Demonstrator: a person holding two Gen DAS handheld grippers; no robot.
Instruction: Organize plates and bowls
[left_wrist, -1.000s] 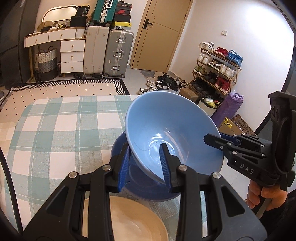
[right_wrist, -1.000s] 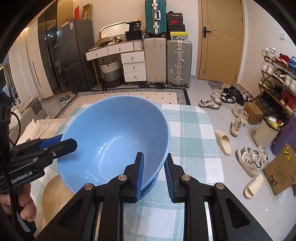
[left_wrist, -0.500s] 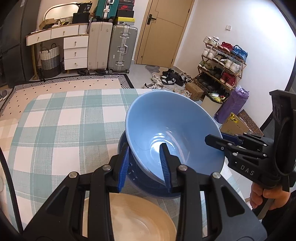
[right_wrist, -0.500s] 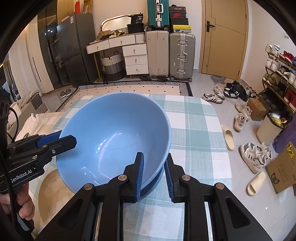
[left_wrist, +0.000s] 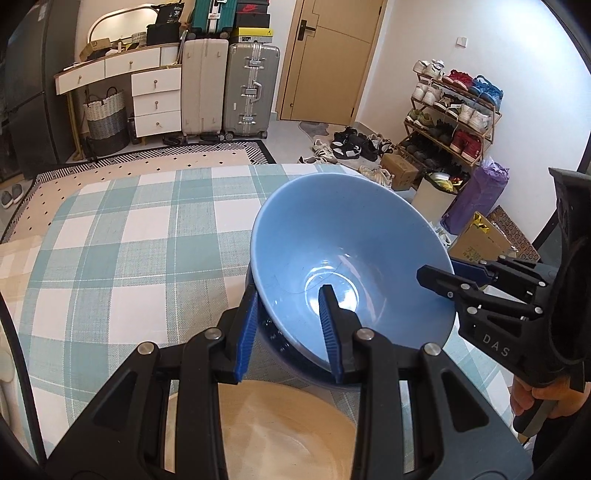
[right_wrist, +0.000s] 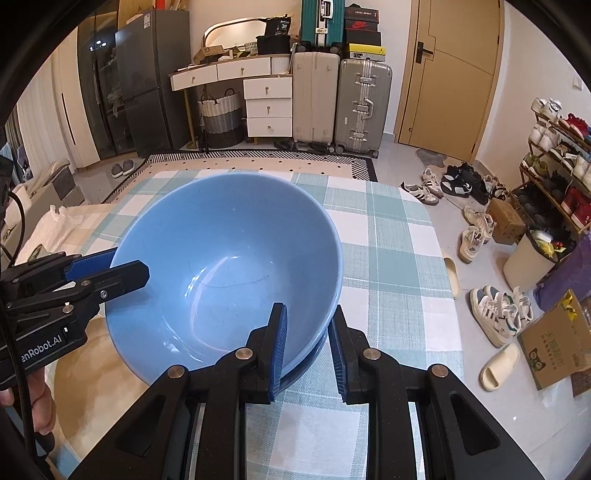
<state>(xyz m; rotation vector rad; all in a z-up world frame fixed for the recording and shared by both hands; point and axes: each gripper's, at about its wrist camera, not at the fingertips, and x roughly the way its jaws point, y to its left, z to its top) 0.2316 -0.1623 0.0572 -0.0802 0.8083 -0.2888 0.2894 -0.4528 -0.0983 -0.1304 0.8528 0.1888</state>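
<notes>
A light blue bowl (left_wrist: 351, 254) (right_wrist: 229, 266) hangs between both grippers, tilted, just over a darker blue bowl (left_wrist: 291, 356) (right_wrist: 308, 363) on the checked tablecloth (left_wrist: 129, 258). Its underside sits low inside the dark bowl; whether they touch I cannot tell. My left gripper (left_wrist: 290, 328) is shut on the bowl's near rim, one finger inside and one outside; it also shows in the right wrist view (right_wrist: 129, 264). My right gripper (right_wrist: 308, 347) is shut on the opposite rim and appears at the right in the left wrist view (left_wrist: 439, 271).
A cream plate (left_wrist: 266, 424) (right_wrist: 85, 362) lies on the cloth beside the dark bowl, under my left gripper. The table's right edge (right_wrist: 439, 258) drops to a floor with shoes, slippers and cardboard boxes (right_wrist: 554, 343). Suitcases and a drawer unit stand far behind.
Both grippers have sunk with the light blue bowl. It now covers most of the darker bowl, which showed more widely beneath it a second ago.
</notes>
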